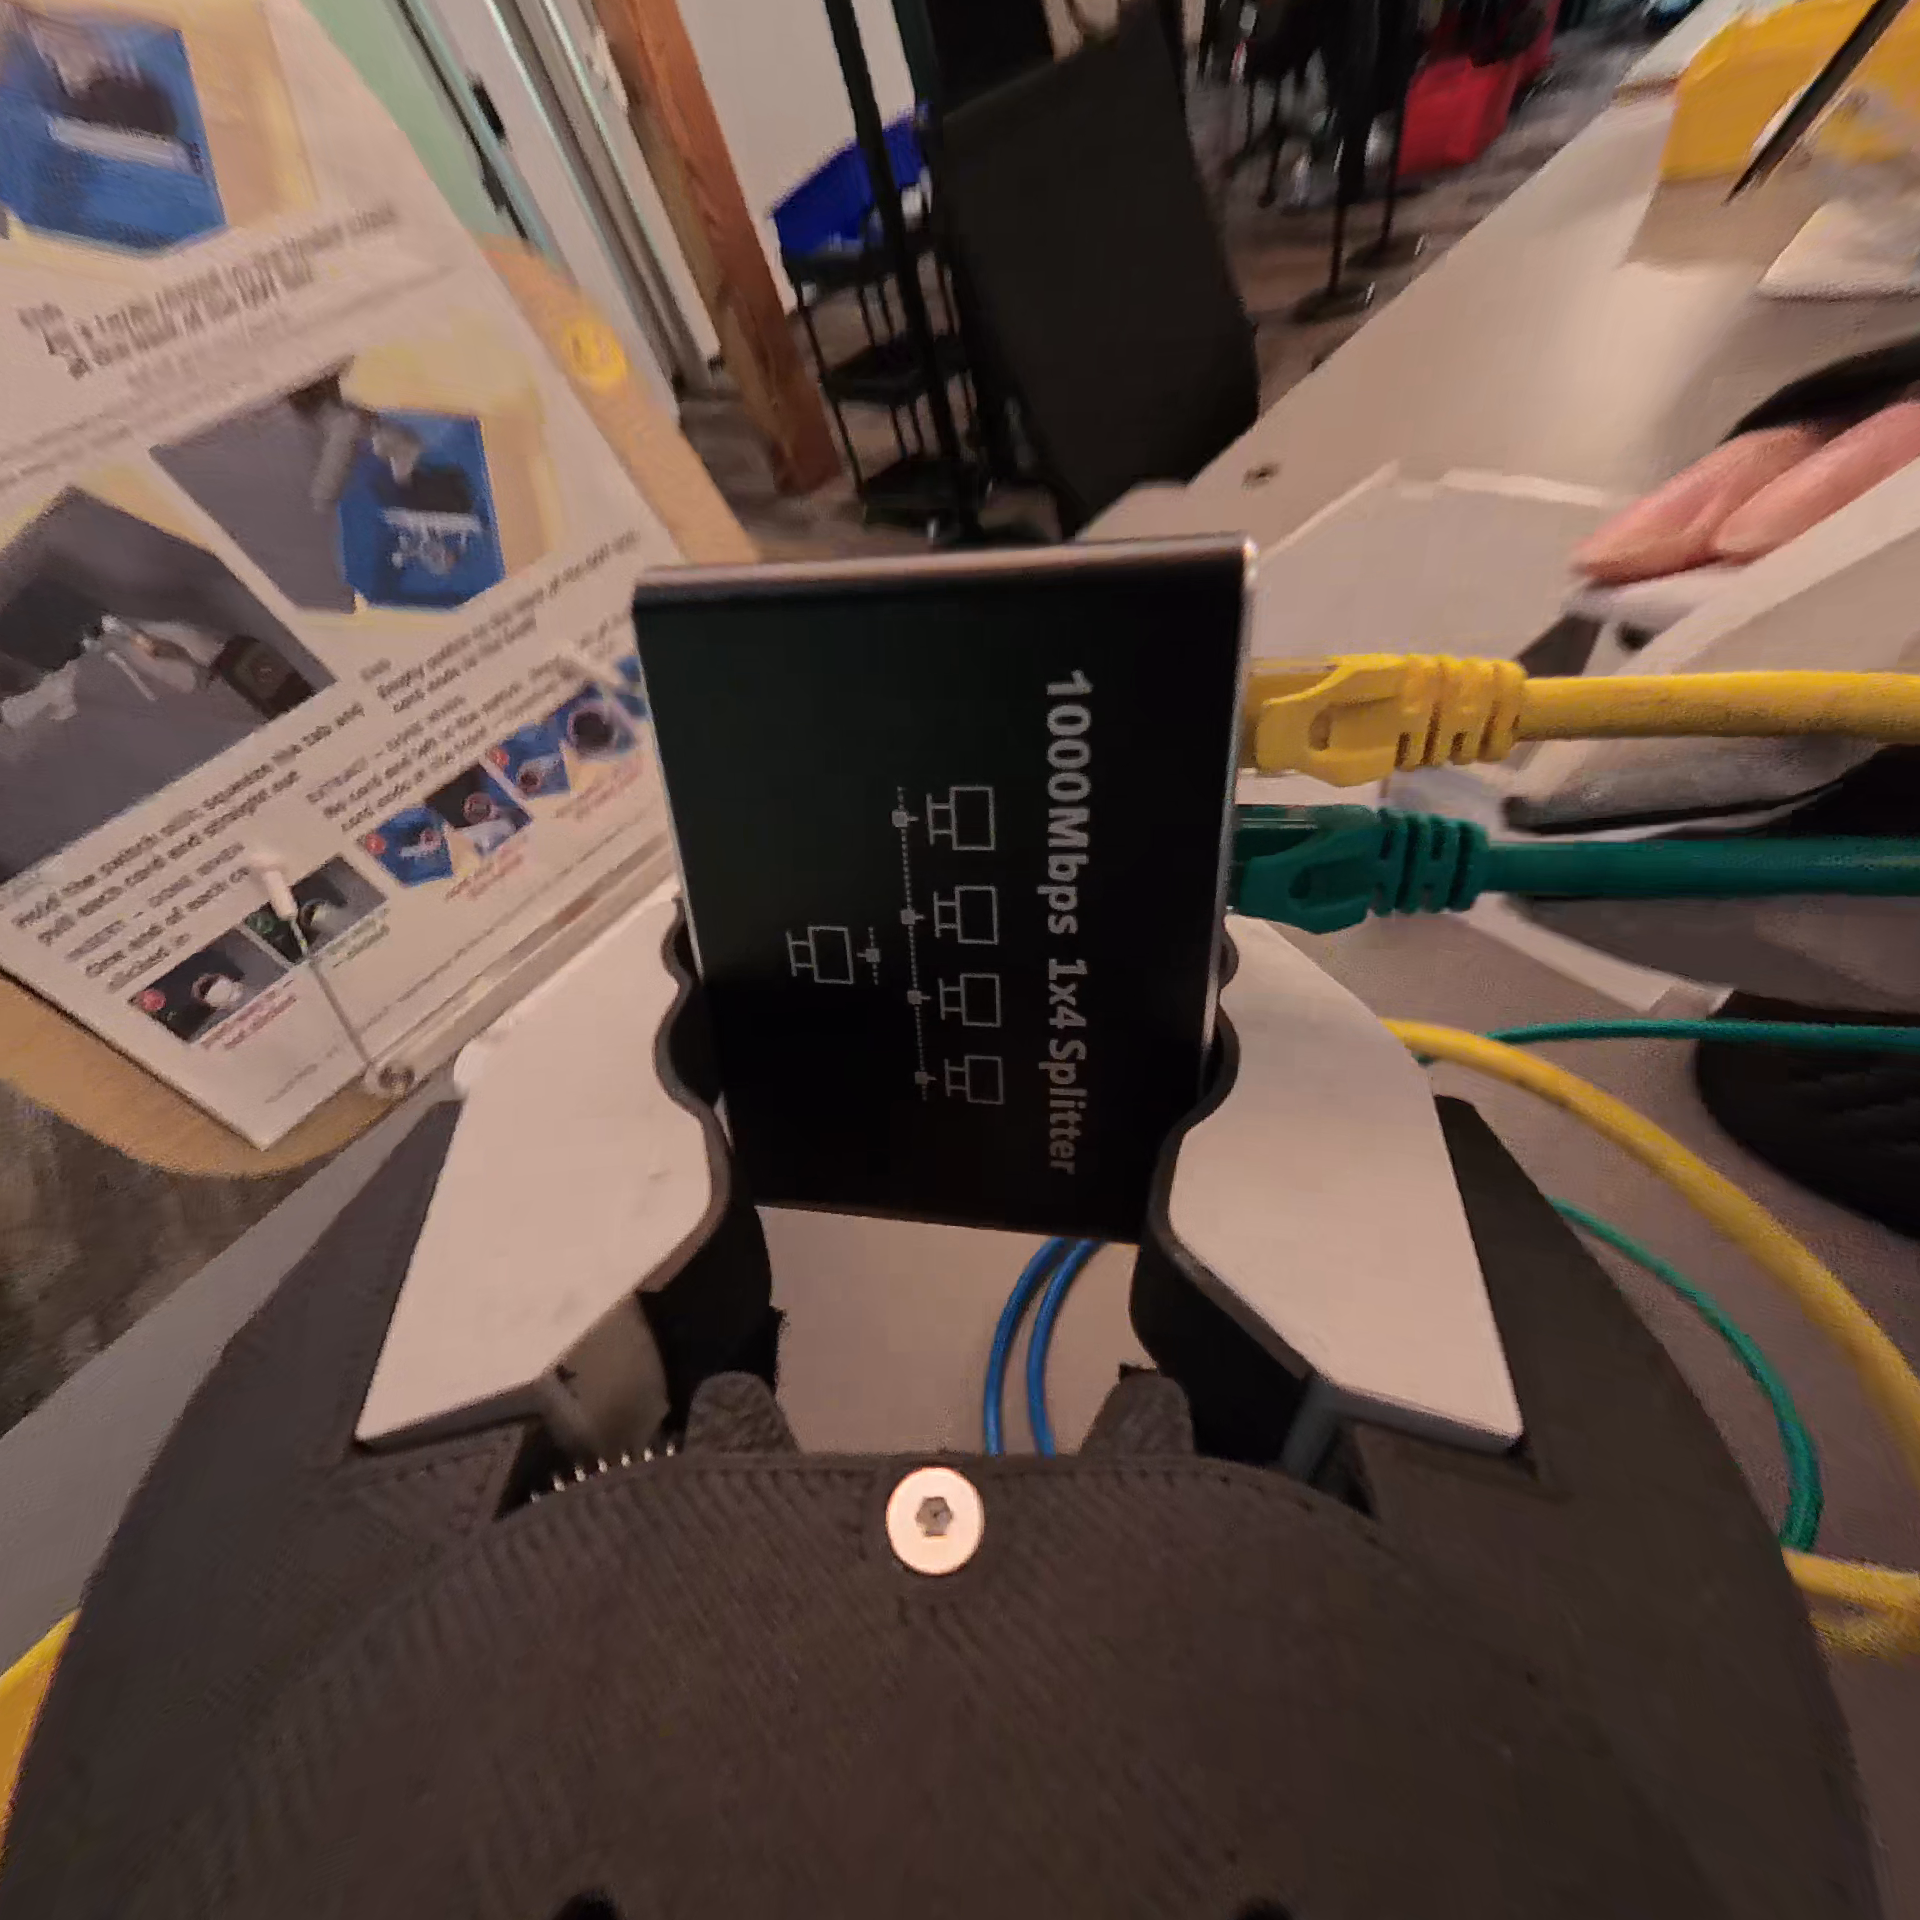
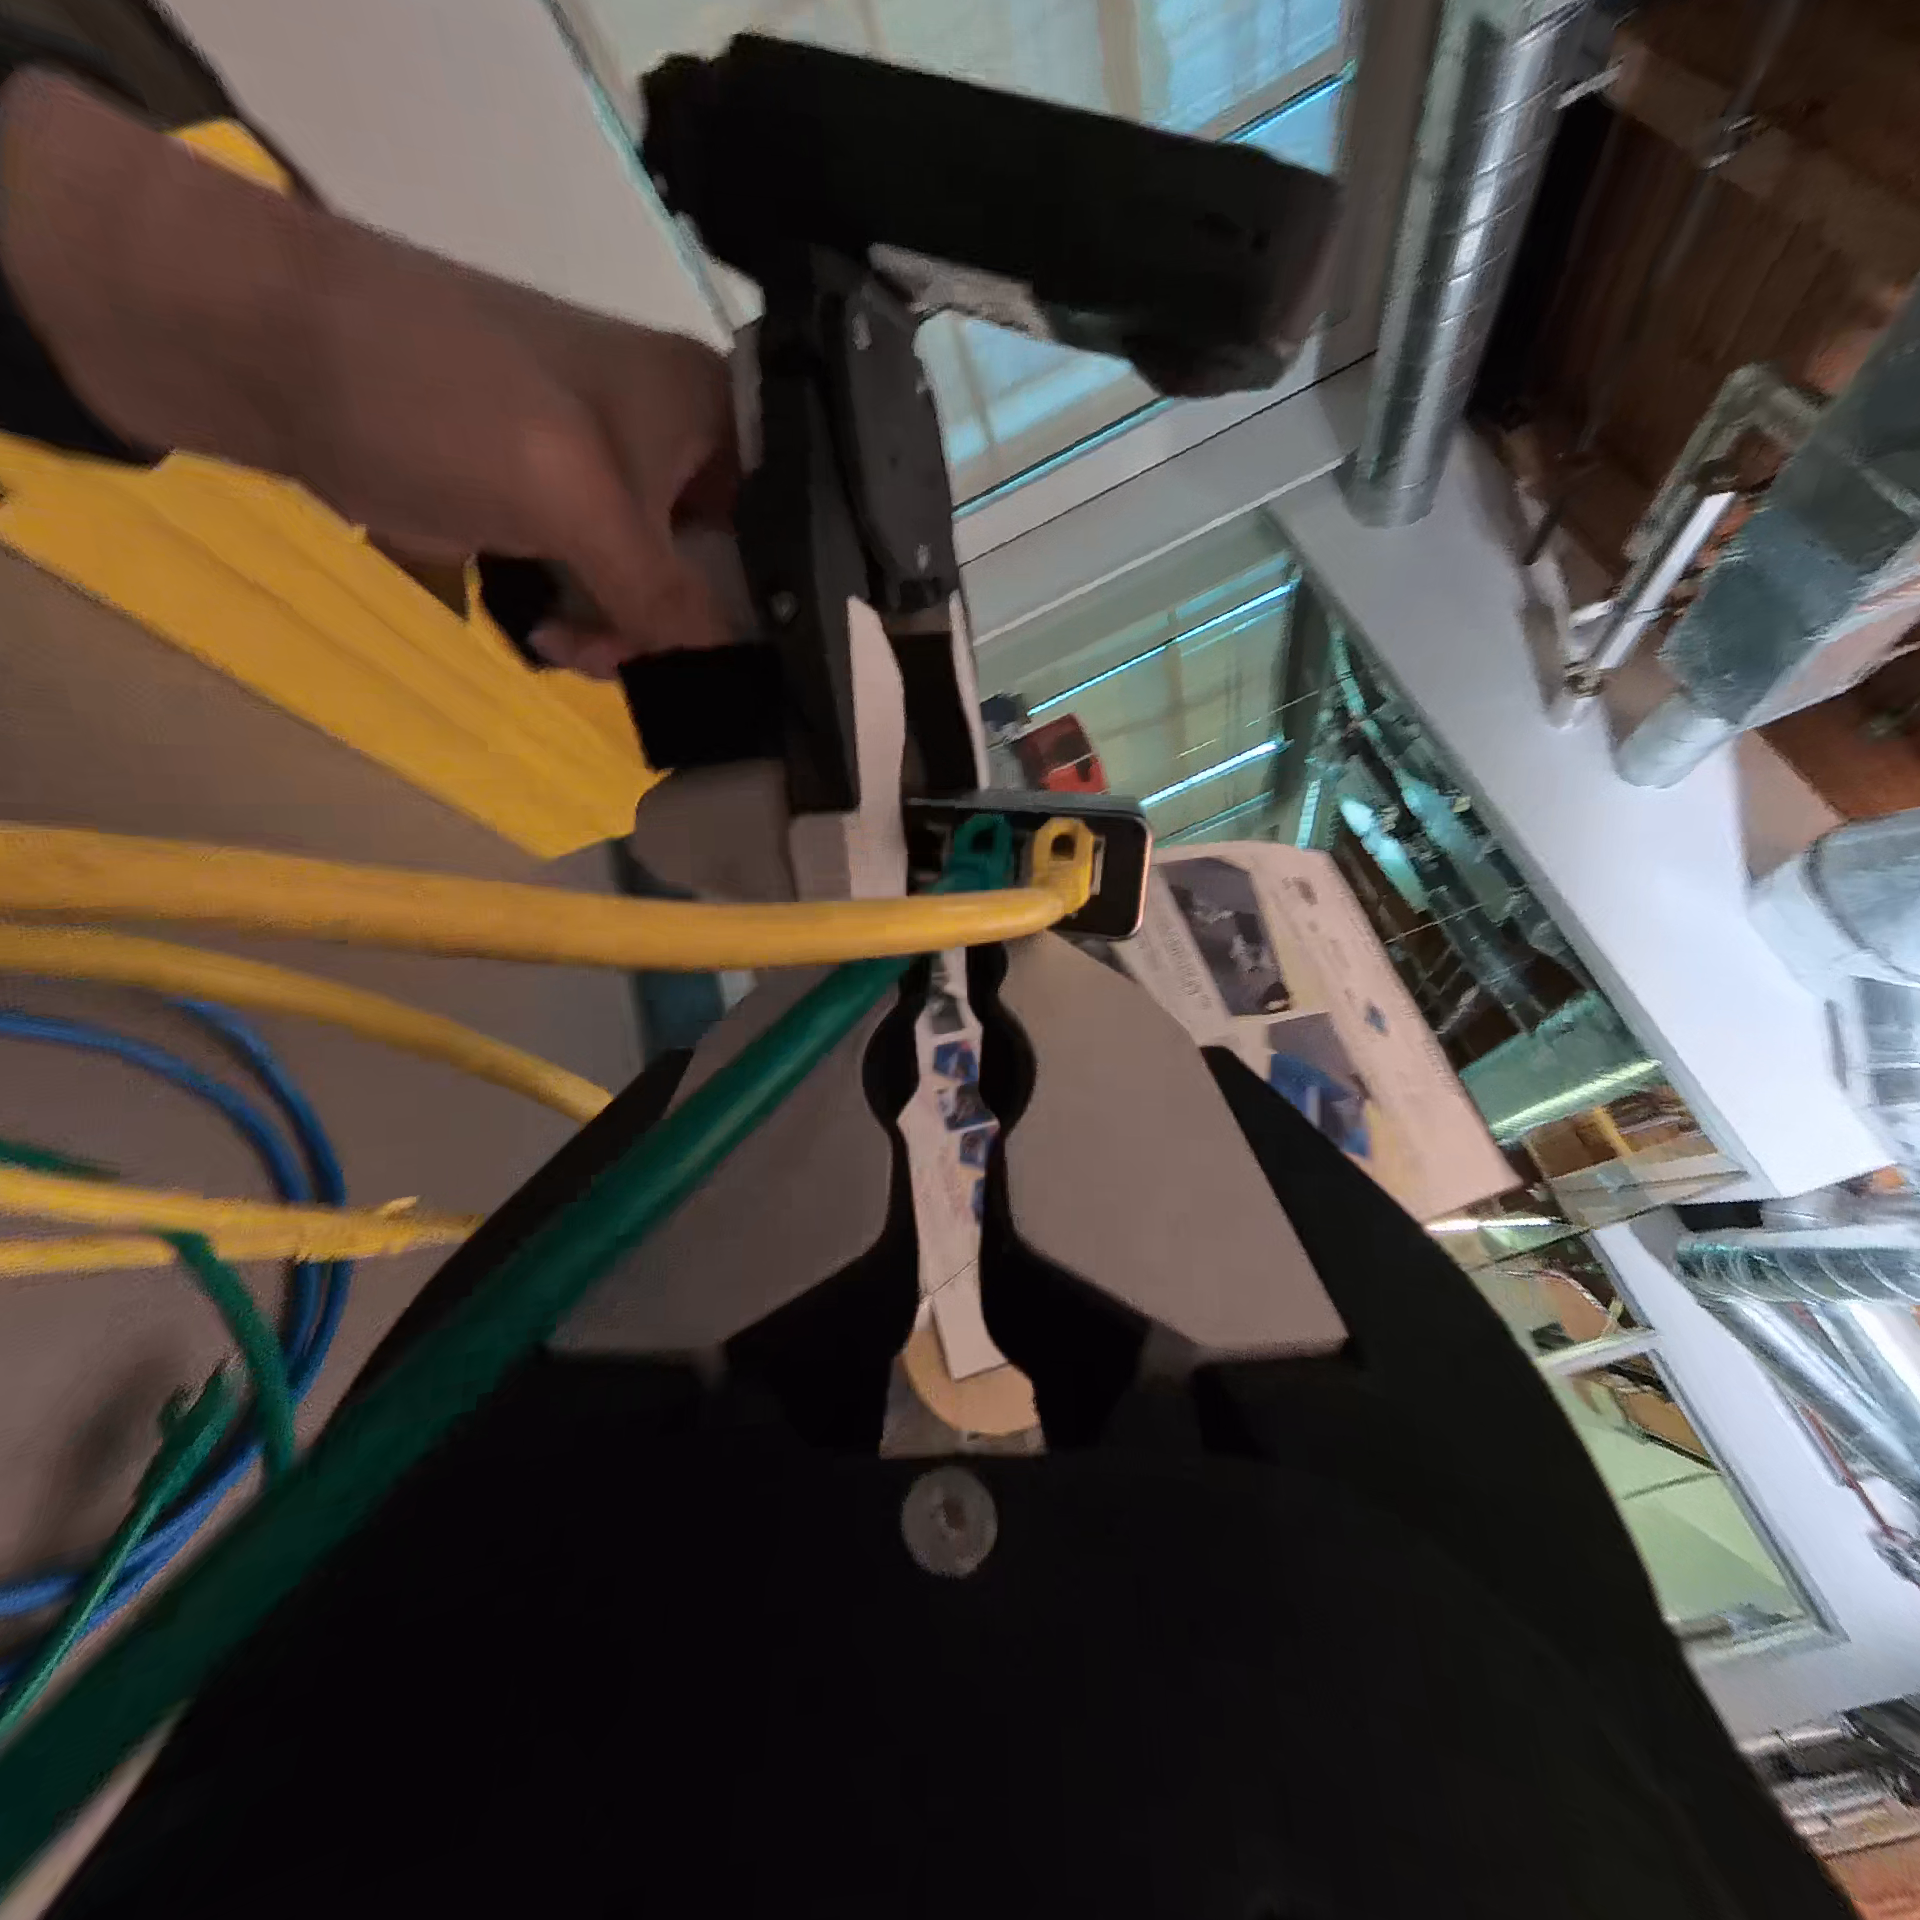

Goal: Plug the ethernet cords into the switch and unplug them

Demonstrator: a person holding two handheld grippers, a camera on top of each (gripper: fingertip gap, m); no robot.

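Observation:
My left gripper (image 1: 951, 935) is shut on the black switch (image 1: 883, 810) and holds it upright by its two side edges. A yellow plug (image 1: 1371, 717) and a green plug (image 1: 1340, 868) sit in ports on the switch's right side. In the right wrist view the switch (image 2: 1117, 873) shows end-on with both plugs in it. My right gripper (image 2: 956, 971) is nearly closed just behind the green plug. The green cord (image 2: 644, 1153) runs from its tips back across its left finger, so it appears pinched there.
A printed instruction sheet (image 1: 260, 623) leans at the left. Loose blue (image 2: 312, 1195), yellow (image 2: 208, 1216) and green cords lie on the grey table below. A blue loop (image 1: 1029, 1340) hangs under the switch. A person's hand (image 2: 364, 395) holds the left gripper's handle.

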